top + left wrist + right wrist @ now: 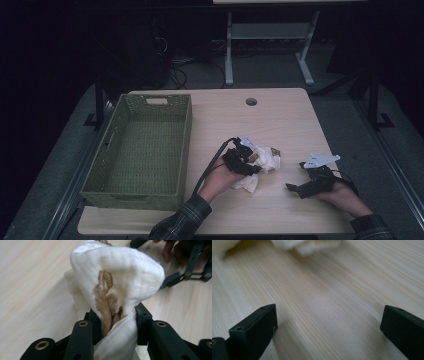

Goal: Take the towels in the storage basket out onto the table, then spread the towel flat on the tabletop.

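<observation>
My left tool [115, 322] pinched the stained cloth [117, 277], hand low over the worktop [280, 125]; right tool [329, 325] rested agape.

left hand-held gripper [248, 161]: jaws clamped | right hand-held gripper [295, 188]: jaws wide apart
</observation>
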